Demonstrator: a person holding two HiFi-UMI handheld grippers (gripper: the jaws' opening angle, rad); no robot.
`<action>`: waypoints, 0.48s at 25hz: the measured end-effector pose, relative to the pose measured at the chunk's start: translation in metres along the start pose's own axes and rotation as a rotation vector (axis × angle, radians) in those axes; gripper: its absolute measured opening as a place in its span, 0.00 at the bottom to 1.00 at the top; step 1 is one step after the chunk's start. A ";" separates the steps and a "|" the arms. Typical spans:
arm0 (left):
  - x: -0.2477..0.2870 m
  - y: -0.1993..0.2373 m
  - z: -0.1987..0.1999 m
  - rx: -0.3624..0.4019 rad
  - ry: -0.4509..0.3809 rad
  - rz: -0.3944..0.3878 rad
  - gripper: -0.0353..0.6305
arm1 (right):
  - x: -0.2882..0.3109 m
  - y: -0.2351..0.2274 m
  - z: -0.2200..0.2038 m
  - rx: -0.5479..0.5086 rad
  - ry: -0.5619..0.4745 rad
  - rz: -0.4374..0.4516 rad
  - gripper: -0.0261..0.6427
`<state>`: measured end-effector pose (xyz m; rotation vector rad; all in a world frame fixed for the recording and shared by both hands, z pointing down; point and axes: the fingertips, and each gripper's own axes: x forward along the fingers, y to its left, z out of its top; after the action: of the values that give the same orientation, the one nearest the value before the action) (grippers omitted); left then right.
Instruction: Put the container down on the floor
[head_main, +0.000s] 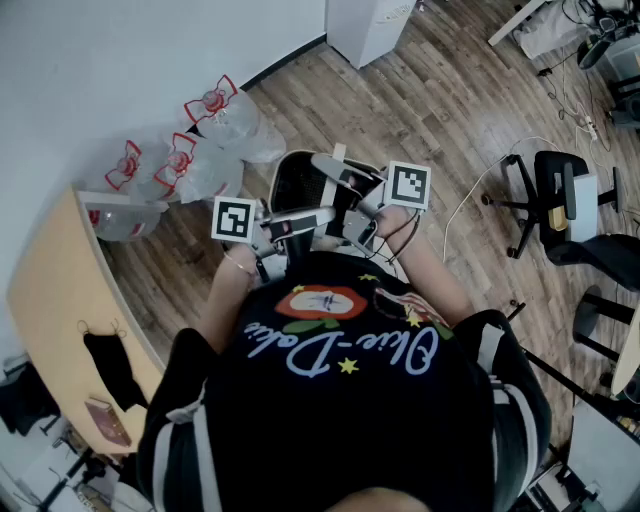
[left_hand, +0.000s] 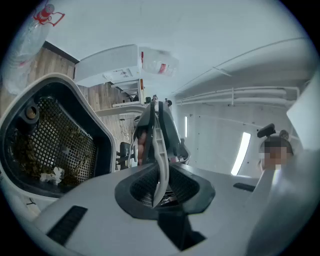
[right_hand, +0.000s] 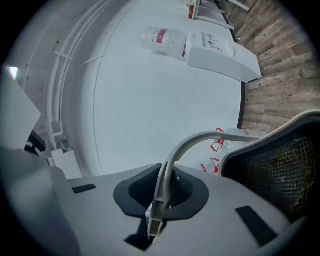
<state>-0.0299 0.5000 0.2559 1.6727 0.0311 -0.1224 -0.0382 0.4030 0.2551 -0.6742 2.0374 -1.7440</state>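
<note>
- Left tongs (left_hand: 159, 187): closed down to a narrow gap, with the pads pressing on the thin grey handle (left_hand: 161, 150) of the container (left_hand: 75, 135). The strip runs upright between the two jaws.
- Right tongs (right_hand: 162, 192): nearly fully closed and clamped on the same handle (right_hand: 200, 140), which arches up out of the jaws and over to the container (right_hand: 280, 175) on the right.
- Container (head_main: 300, 182): held up by its handle between both tongs, just in front of my chest and above the wooden floor (head_main: 460, 120). It is not set down.
- Container interior: black mesh lining inside a pale rim. The left gripper view shows brownish litter (left_hand: 30, 160) lying in the mesh.
- Surroundings: clear plastic bags (head_main: 200, 140) with red print lie on the floor against the white wall (head_main: 100, 60), just beyond the container. A wooden bench (head_main: 60, 290) stands to my left. An office chair (head_main: 560, 200) stands well apart on my right.
</note>
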 end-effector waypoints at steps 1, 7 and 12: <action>0.001 0.000 0.000 0.003 0.000 -0.001 0.14 | 0.000 0.000 0.000 0.002 -0.002 0.001 0.07; 0.002 0.001 0.000 -0.003 -0.009 -0.007 0.13 | -0.001 -0.001 0.000 0.013 -0.006 0.000 0.07; 0.002 0.003 -0.001 -0.003 -0.008 -0.013 0.13 | -0.001 -0.004 0.000 0.017 -0.006 0.001 0.07</action>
<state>-0.0279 0.5002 0.2584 1.6691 0.0359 -0.1393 -0.0370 0.4034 0.2589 -0.6725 2.0160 -1.7548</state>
